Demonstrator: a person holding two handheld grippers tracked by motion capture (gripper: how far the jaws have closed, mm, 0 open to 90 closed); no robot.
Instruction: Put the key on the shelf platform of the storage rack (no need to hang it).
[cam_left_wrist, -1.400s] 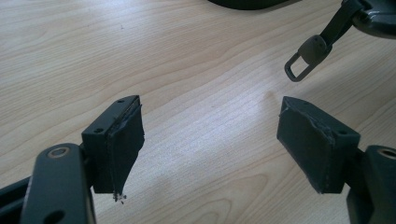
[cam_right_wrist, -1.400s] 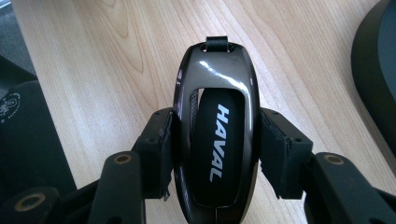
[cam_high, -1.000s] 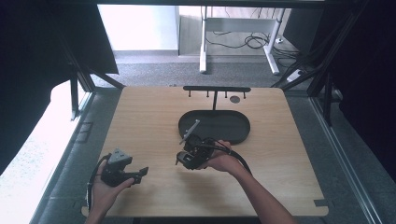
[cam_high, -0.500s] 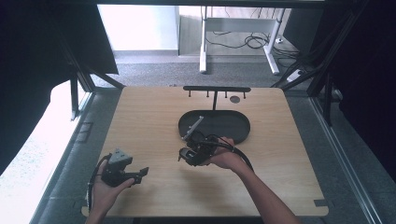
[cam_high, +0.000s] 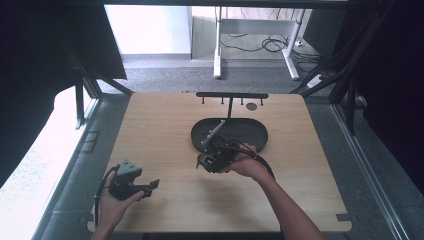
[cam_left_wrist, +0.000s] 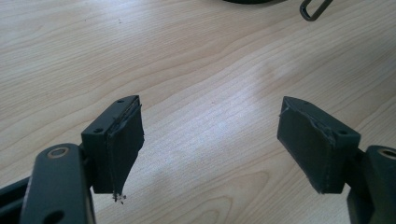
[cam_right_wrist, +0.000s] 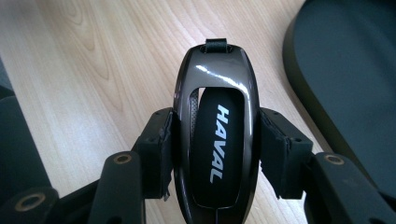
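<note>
- Right gripper view: car key (cam_right_wrist: 215, 140), glossy dark-brown shell shaped like a rounded oval, with a black inset bearing white "HAVAL" lettering and a small black loop at its far tip. It is pinched by its two long sides between the black jaws of the right gripper (cam_right_wrist: 215, 154), loop end pointing away, probably so the smooth shell cannot slip sideways.
- Right gripper, high view (cam_high: 216, 159): held in the right hand (cam_high: 246, 162) near the middle of the desk, just in front of the tray; the key sits in it above the desk surface, not lying in the tray.
- Tray (cam_high: 255, 131): flat oval dish, matte black with a low rim, on the far half of the desk; likely where the key belongs. A thin post rises from its far edge.
- Rack (cam_high: 232, 95): slim black crossbar on that post, with short pegs hanging beneath, apparently for hooking keys by their loops.
- Left gripper (cam_left_wrist: 210, 140): jaws spread wide with nothing between them; pads are dark foam, frayed at the edges. It rests in the left hand (cam_high: 112, 205) at the near left corner, well apart from the key, seemingly idle.
- Desk (cam_high: 160, 125): pale wood-grain top, smooth, with rounded corners.
</note>
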